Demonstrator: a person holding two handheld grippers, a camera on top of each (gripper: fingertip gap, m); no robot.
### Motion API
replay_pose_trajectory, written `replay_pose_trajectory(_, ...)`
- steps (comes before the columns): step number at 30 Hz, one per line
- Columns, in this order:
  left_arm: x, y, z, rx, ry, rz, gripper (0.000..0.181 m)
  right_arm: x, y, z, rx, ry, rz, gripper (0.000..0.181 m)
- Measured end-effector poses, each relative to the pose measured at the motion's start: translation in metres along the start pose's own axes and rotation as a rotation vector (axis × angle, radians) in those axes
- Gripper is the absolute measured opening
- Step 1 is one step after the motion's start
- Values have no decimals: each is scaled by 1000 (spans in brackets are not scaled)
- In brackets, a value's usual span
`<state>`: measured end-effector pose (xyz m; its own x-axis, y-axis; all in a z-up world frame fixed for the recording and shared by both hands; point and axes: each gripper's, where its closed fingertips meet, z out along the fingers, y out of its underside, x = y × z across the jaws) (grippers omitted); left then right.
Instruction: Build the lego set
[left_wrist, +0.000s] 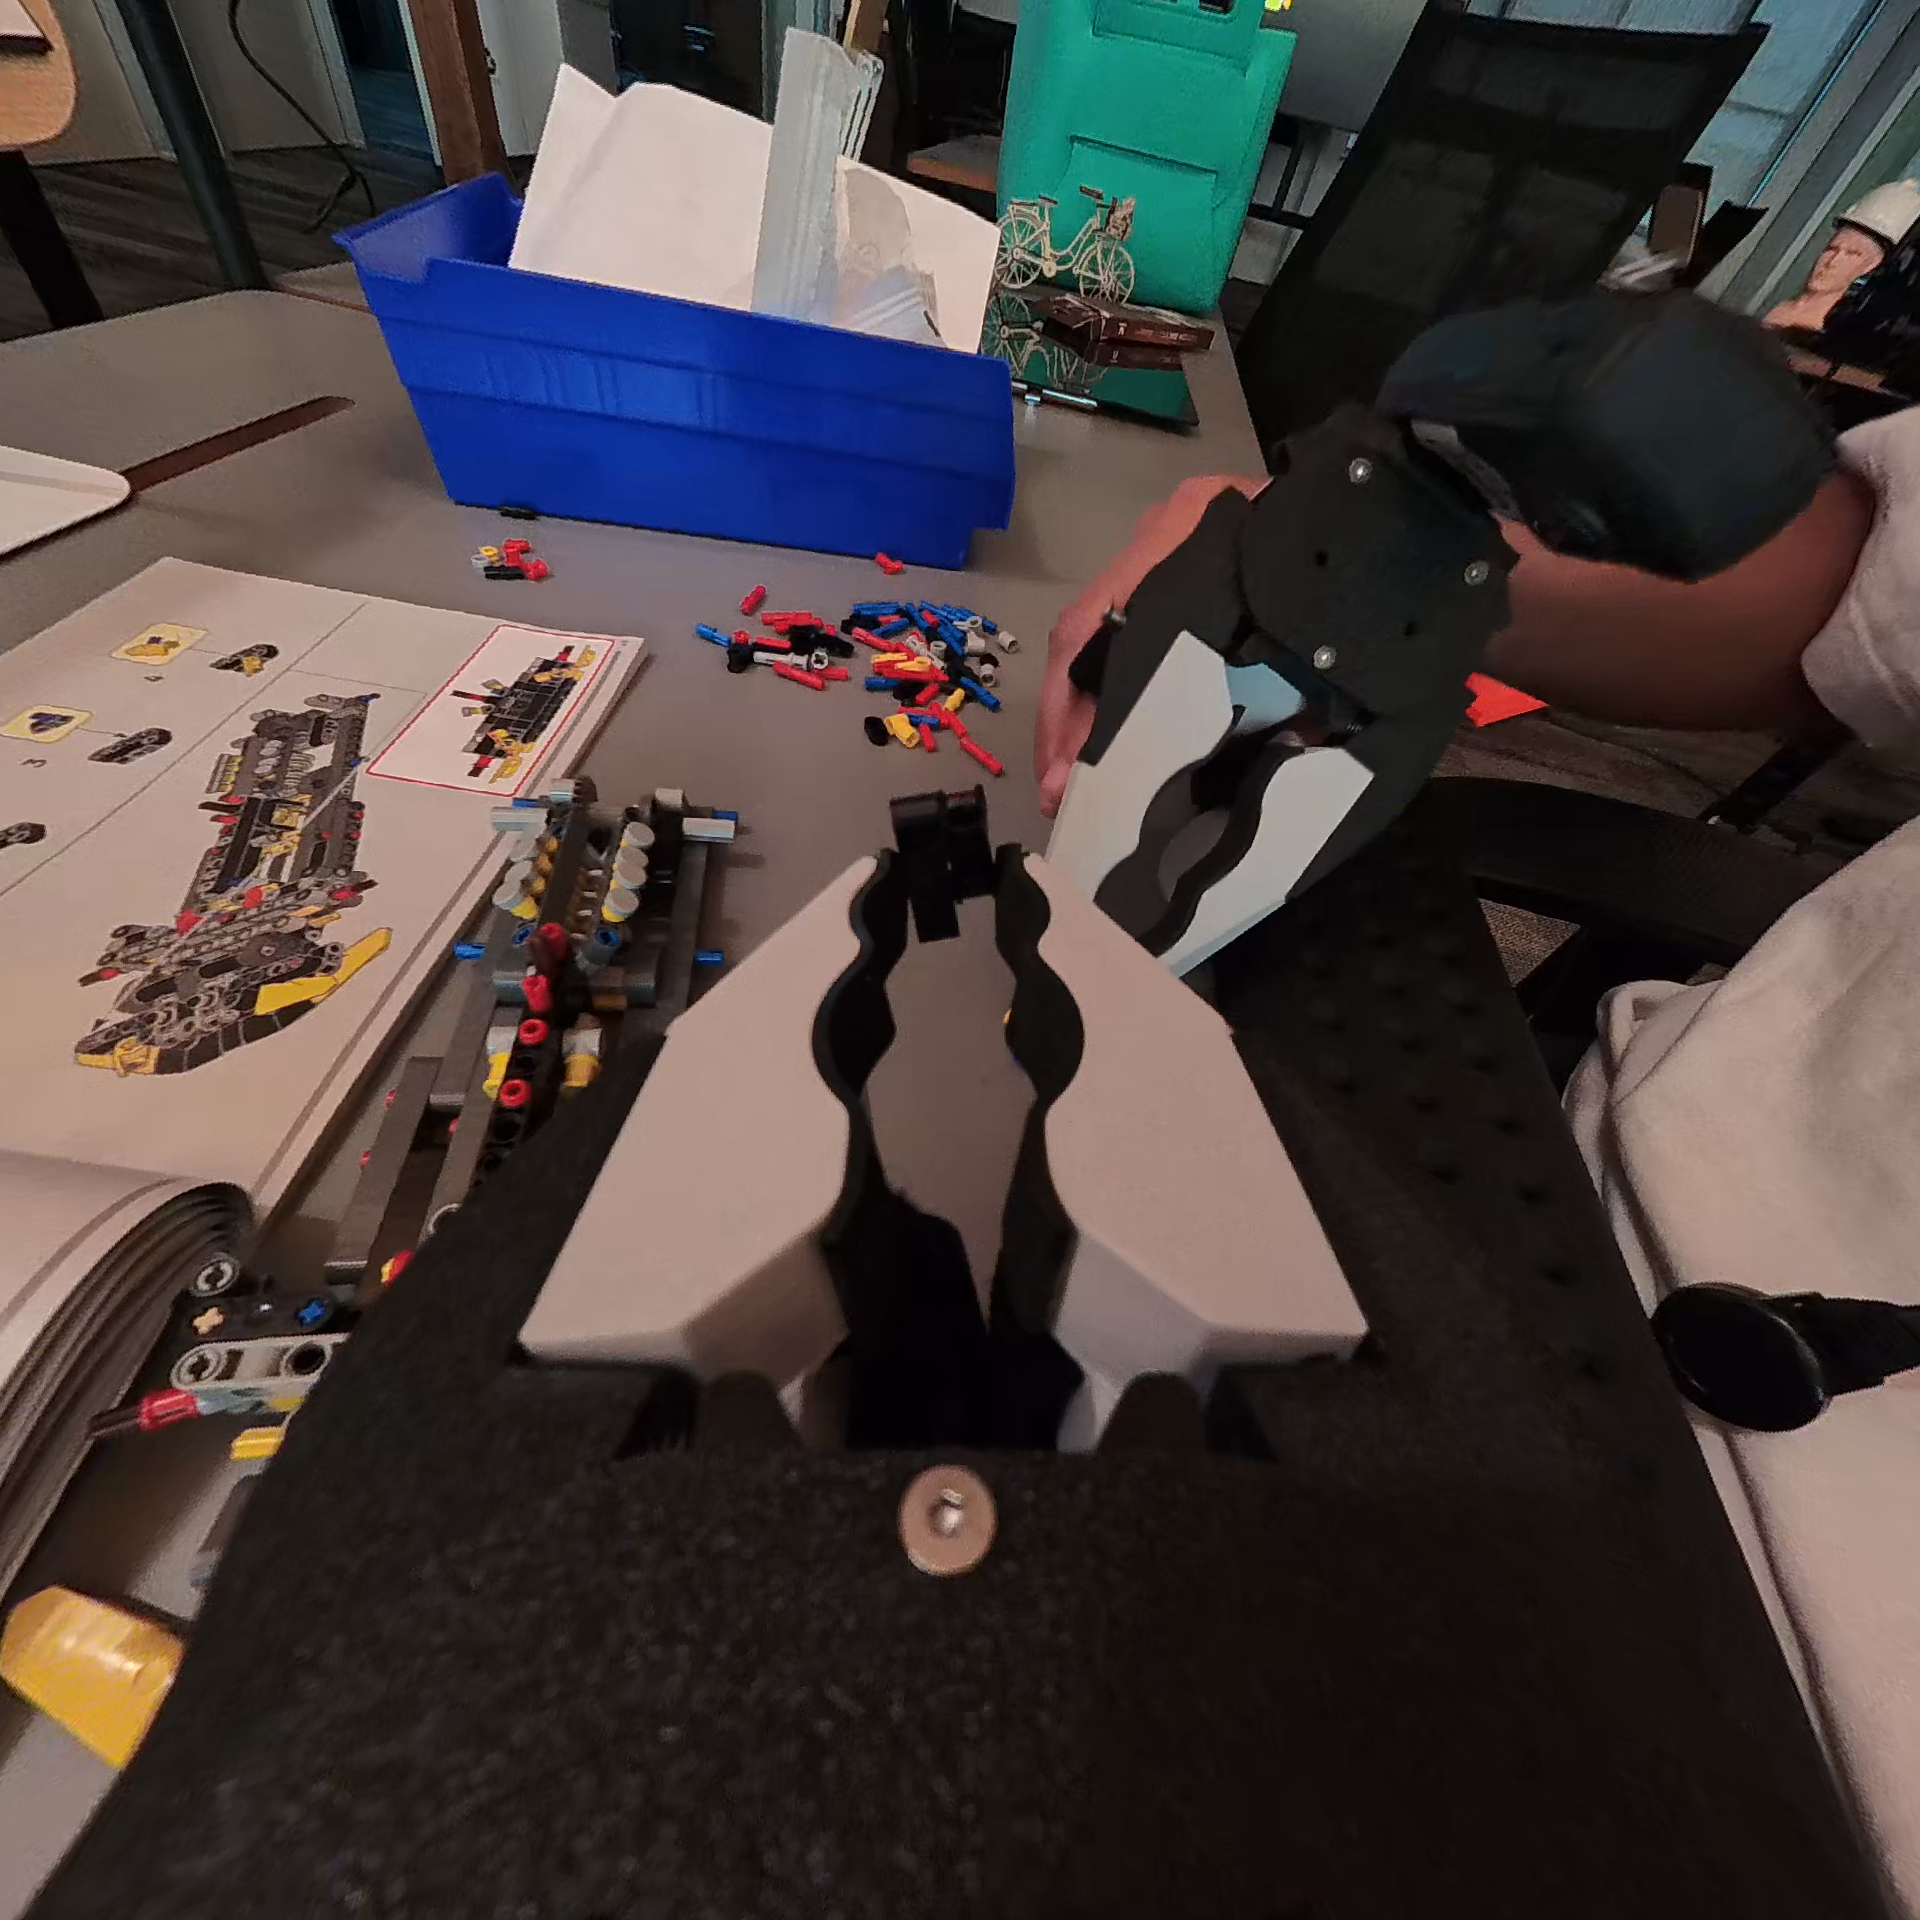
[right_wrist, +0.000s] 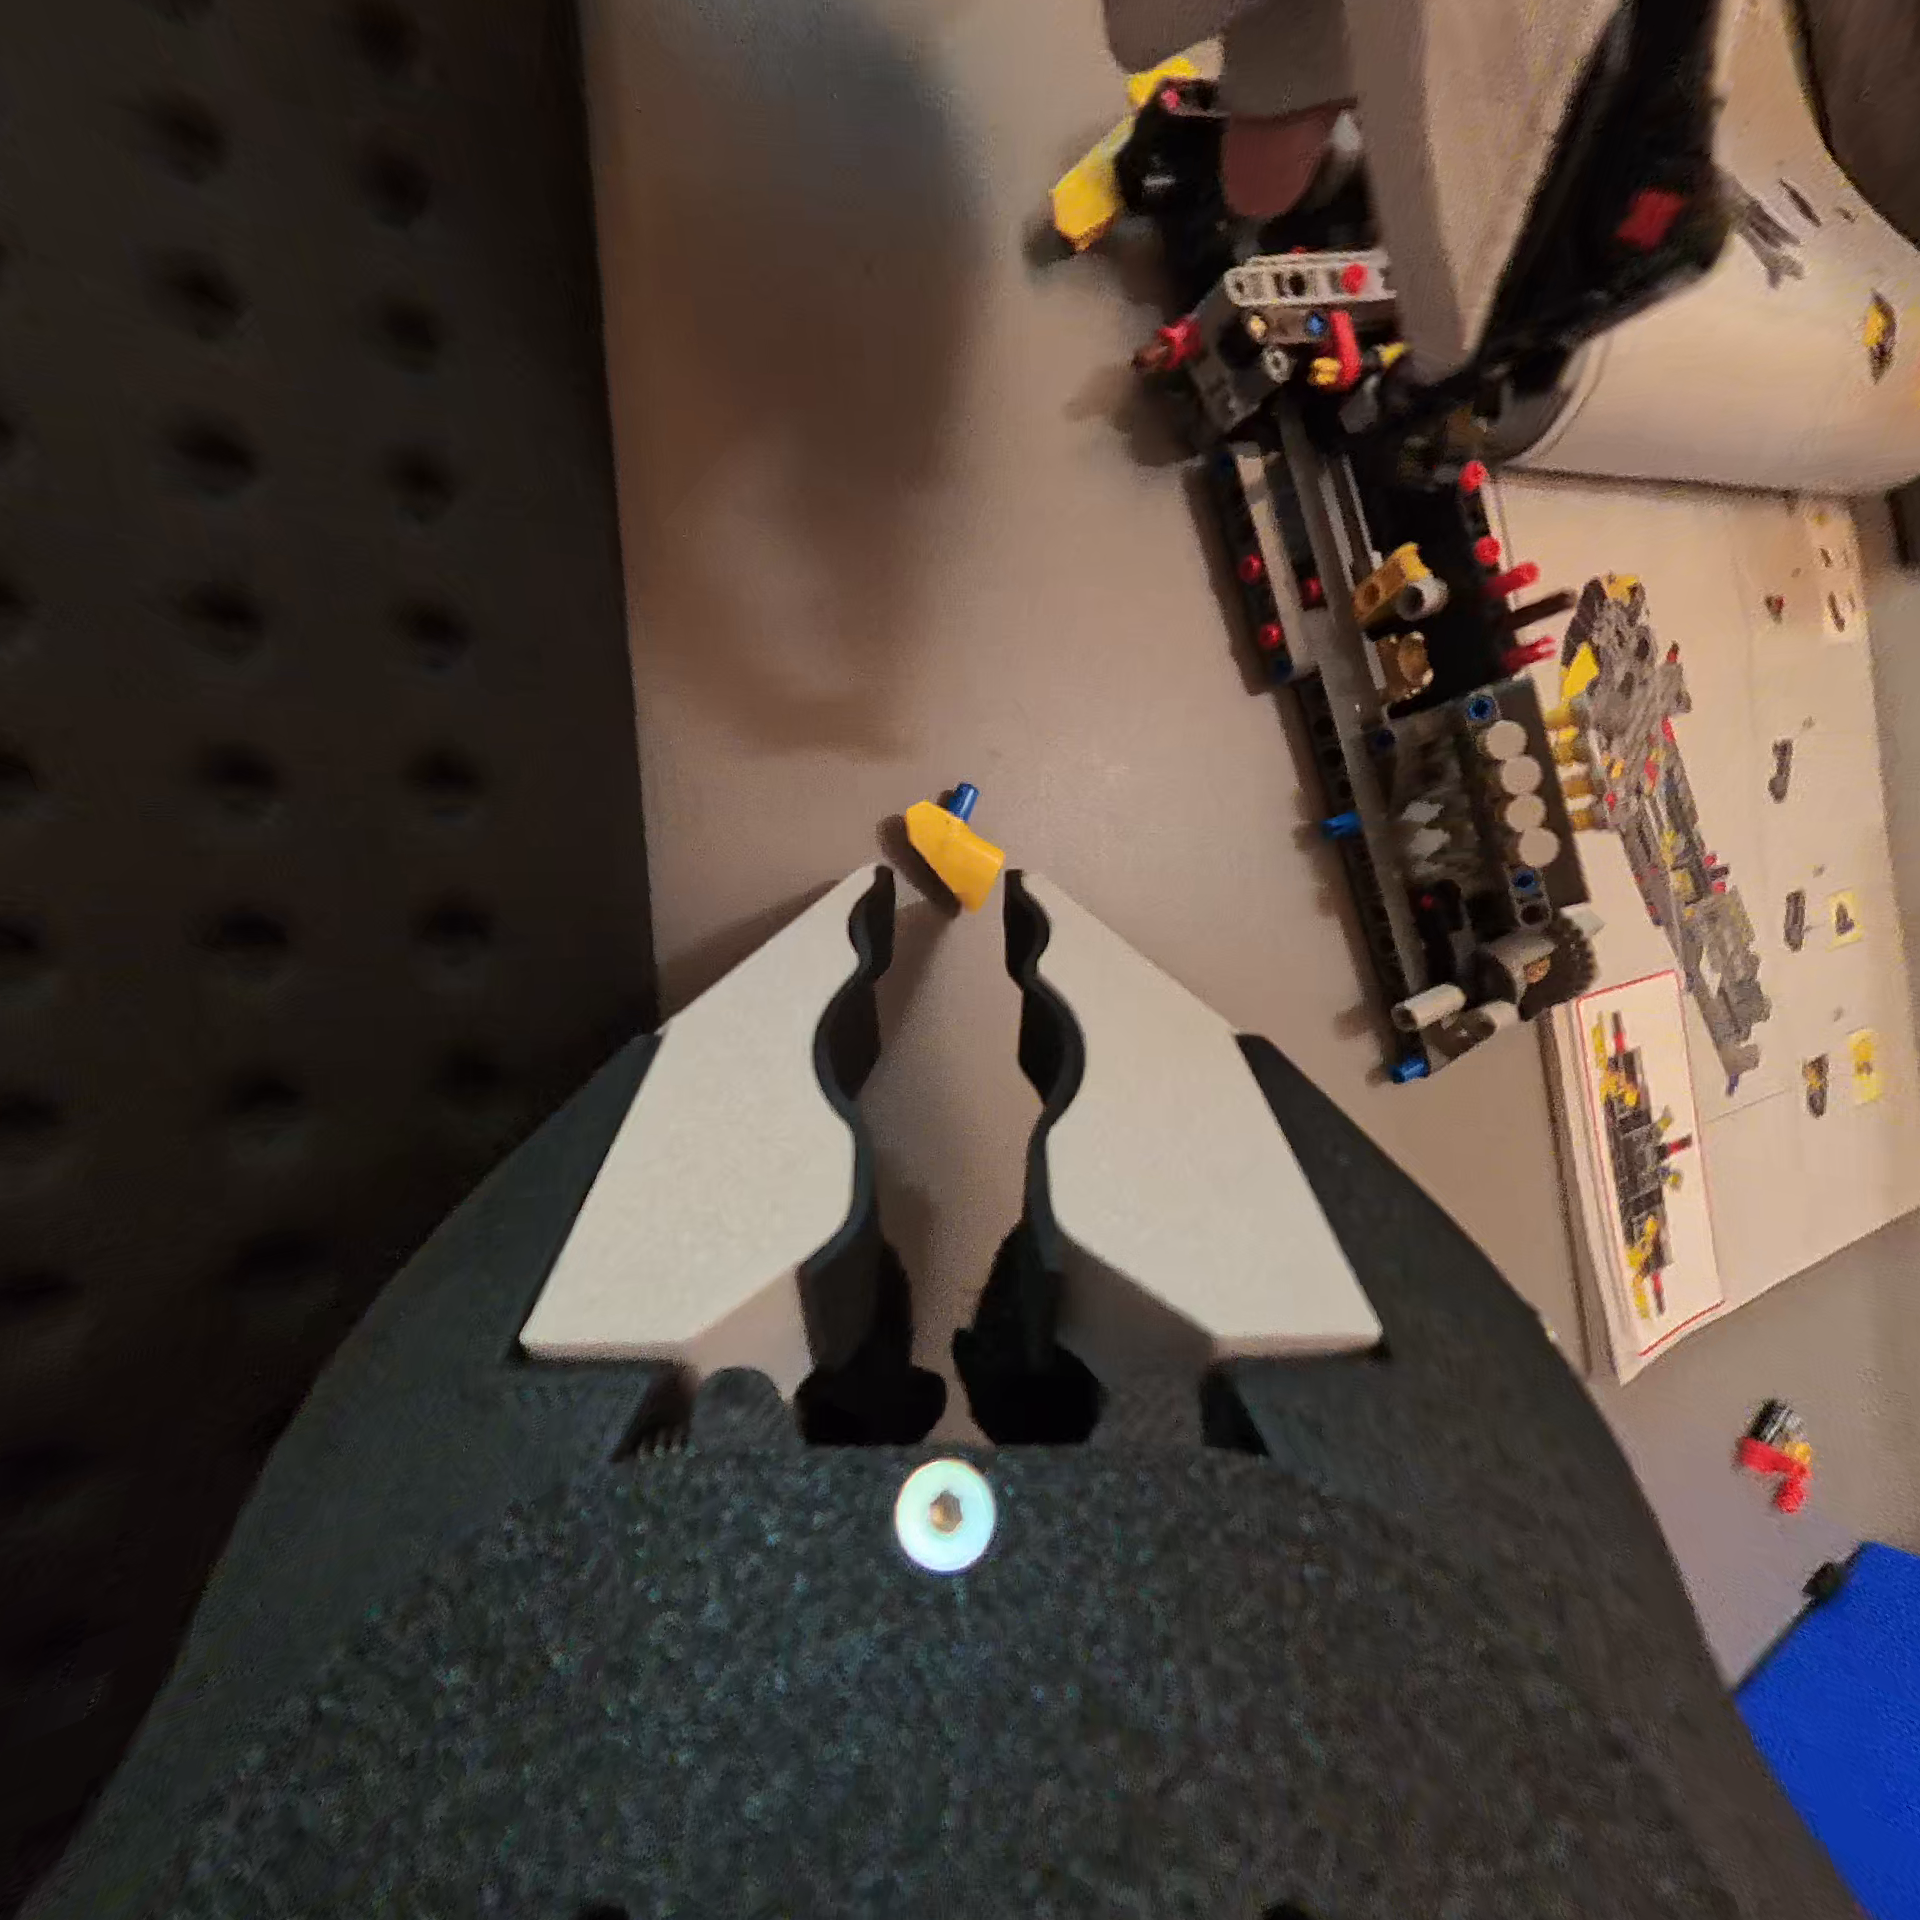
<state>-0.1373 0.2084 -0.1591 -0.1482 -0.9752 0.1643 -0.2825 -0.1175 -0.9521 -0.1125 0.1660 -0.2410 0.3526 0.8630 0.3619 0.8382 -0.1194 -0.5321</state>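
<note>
The left gripper (left_wrist: 943, 868) is pinching a small black piece (left_wrist: 940, 862) between its tips. Its fingers are closed tight on that piece, and it is hanging above the grey table (left_wrist: 312, 499).

The right gripper (right_wrist: 945, 883) is holding a little yellow piece (right_wrist: 954, 852) at its tips. A tiny blue pin (right_wrist: 964, 798) is sticking out of the yellow piece. The tips are squeezing the yellow piece, with the table showing behind it. In the left wrist view this gripper (left_wrist: 1174, 883) is pointing down, just to the right of the black piece, with a hand (left_wrist: 1070, 675) behind it.

The long half-built model (left_wrist: 561, 966) is lying flat on the table. It is mostly black and grey, with red, blue and yellow pins poking out. The open instruction book (left_wrist: 208, 831) is lying right beside the model, touching its far side from the grippers. A pile of small loose pins (left_wrist: 894, 675), red, blue, yellow and black, is sitting on the table past the front end of the model. A big blue bin (left_wrist: 675, 405) with white paper (left_wrist: 665, 197) in it is standing farther back, behind the pile. A few more small pieces (left_wrist: 509, 561) are lying between the book and the bin.
</note>
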Motion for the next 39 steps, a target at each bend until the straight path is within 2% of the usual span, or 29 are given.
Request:
replay_pose_trajectory(4,0,1,0,-6,-3,7,16,0,-1,8,14,-79,-34,20)
replay_pose_trajectory(7,-1,2,0,-11,-4,15,16,-2,-3,12,39,-185,-13,14)
replay_pose_trajectory(10,-2,3,0,-16,-10,21,16,0,-4,16,35,-223,-15,7)
replay_pose_trajectory(14,-8,8,0,-47,-25,17,16,5,-7,18,94,-310,185,7)
replay_pose_trajectory(16,-11,14,0,-79,-31,9,16,10,-19,12,221,-371,353,7)
replay_pose_trajectory(19,-8,19,2,-101,5,-25,16,25,-47,-16,484,-484,583,6)
replay_pose_trajectory(21,4,11,2,-45,94,-78,16,33,-62,-35,620,-545,675,6)
replay_pose_trajectory(25,22,-14,-8,96,232,-129,15,43,-83,-64,764,-641,743,5)
replay_pose_trajectory(31,36,-28,-16,186,324,-149,15,36,-102,-72,724,-706,711,5)
replay_pose_trajectory(39,44,-32,-19,204,377,-158,15,30,-102,-75,695,-757,711,5)
